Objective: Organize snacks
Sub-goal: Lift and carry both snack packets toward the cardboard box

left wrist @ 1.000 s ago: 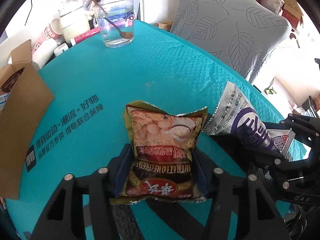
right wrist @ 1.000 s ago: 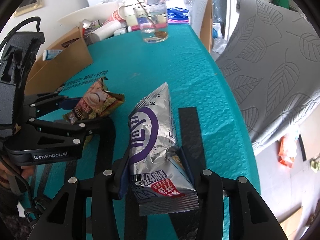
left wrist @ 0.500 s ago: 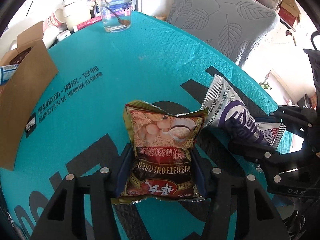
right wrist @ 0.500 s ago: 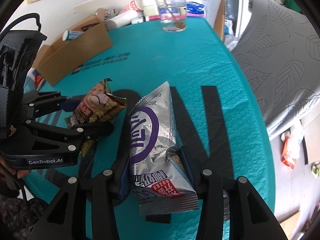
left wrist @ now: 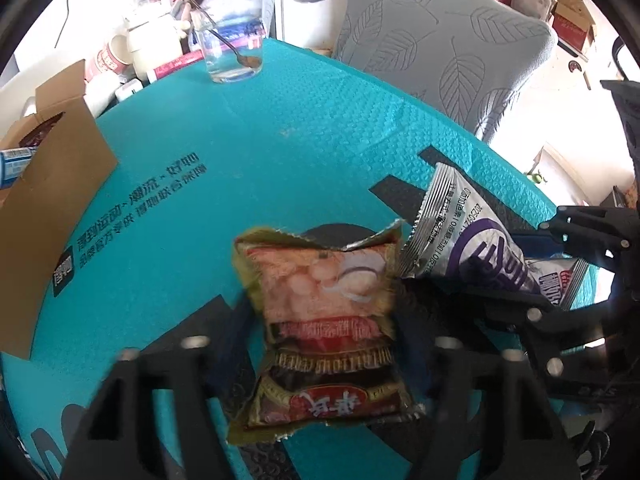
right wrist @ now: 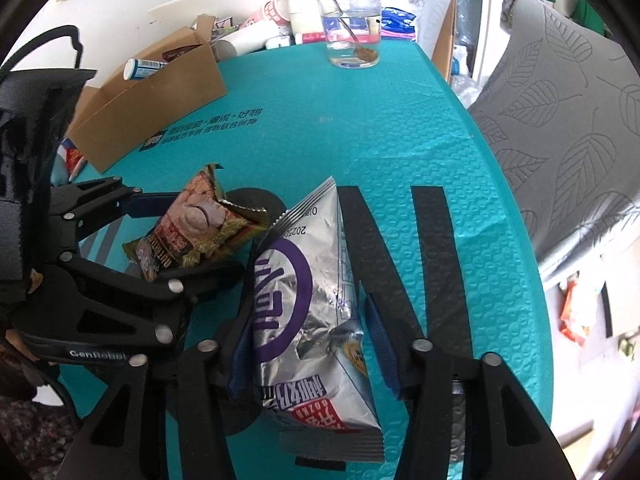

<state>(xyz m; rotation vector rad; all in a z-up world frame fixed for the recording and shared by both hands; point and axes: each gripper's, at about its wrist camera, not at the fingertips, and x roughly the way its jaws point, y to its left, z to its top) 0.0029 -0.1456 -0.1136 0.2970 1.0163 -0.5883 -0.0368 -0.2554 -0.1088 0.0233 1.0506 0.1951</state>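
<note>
Left wrist view: left gripper is closed on a brown-and-gold snack packet, jaws pinching its lower half from both sides. Packet stands roughly upright between the fingers, torn top edge pointing away from the camera, held above the teal bubble-wrap mat. Frame is motion-blurred near the fingers, so exact pad contact is hard to read.

Right wrist view: right gripper is clamped on a silver snack bag with a purple circle logo. Blue pads press in on both sides of the bag's lower middle. Bag points away from the camera, sealed end up, also off the mat.

Both packets sit side by side, top corners close to touching in the left view; can't tell if they actually make contact. Left gripper shows at the left edge of the right view, brown packet sticking out of it at a tilt.

Rest of the scene:
- open cardboard box on the left side of the mat, with a small white-and-blue bottle poking out
- clear glass with a spoon in it at the far end of the mat
- grey leaf-print cushion off the right edge
- clutter of cups and bottles behind the glass, too small to itemise
- black printed text and large black shapes on the mat under the grippers
</note>
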